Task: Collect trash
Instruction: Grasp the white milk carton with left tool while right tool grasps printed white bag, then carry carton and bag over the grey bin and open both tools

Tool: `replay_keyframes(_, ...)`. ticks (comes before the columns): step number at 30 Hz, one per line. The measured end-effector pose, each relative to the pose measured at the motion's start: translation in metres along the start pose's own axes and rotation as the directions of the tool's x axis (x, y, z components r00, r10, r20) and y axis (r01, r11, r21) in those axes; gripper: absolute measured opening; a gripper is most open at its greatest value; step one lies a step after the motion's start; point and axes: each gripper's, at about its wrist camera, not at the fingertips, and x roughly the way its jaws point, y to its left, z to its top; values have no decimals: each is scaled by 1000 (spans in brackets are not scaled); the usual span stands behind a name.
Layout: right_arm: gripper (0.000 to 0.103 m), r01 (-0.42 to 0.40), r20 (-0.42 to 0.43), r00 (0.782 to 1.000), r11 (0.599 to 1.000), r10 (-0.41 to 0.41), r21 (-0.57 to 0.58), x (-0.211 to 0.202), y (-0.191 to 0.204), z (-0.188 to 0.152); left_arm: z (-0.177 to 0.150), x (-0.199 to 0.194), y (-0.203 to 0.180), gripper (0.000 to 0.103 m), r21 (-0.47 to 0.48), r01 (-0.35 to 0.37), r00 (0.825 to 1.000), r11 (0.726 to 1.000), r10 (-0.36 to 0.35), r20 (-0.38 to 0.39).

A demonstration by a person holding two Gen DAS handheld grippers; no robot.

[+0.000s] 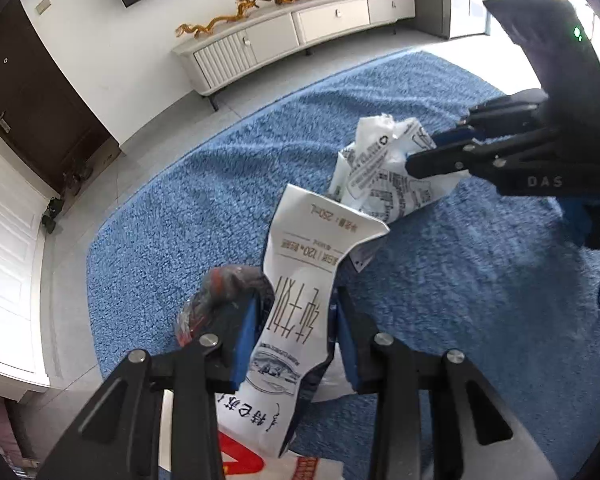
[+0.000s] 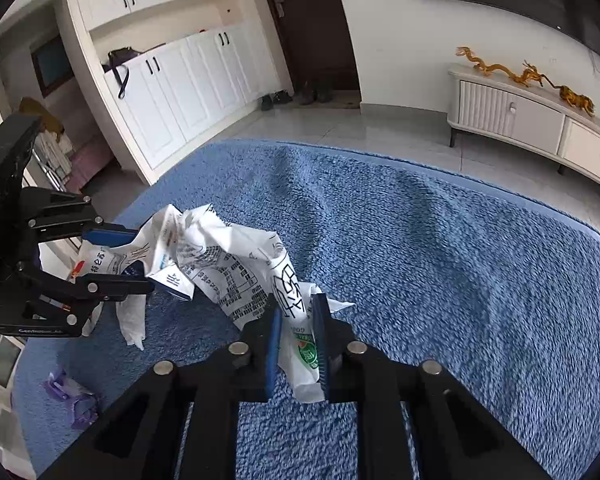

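Note:
My left gripper (image 1: 296,320) is shut on a flattened white milk carton (image 1: 300,300) with black print, held above the blue rug (image 1: 440,300). My right gripper (image 2: 296,320) is shut on a crumpled white printed plastic bag (image 2: 236,272), also above the rug. In the left wrist view the right gripper (image 1: 416,156) holds the bag (image 1: 384,168) just beyond the carton. In the right wrist view the left gripper (image 2: 140,260) holds the carton (image 2: 168,252) at the left, touching the bag.
A dark crumpled wrapper (image 1: 224,292) lies by the left finger. A purple wrapper (image 2: 74,398) lies on the rug at the lower left. A white TV cabinet (image 1: 300,32) stands on the tile floor beyond the rug. White cupboards (image 2: 172,92) line the wall.

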Motion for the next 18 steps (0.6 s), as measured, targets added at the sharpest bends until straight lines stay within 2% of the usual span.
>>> replay_keyframes(5, 12, 16, 29, 999, 1000, -16, 13, -25, 3, -8, 0, -27, -5, 35, -29, 15, 998, 999, -14, 62)
replay_keyframes(10, 12, 46, 81, 996, 998, -48, 35, -69, 6, -19, -1, -70, -1, 35, -87, 33, 990, 996, -20, 142)
replay_keyframes(18, 12, 107, 221, 967, 990, -125, 90, -170, 8, -40, -4, -153, 6, 35, -181, 24, 960, 983, 28, 280)
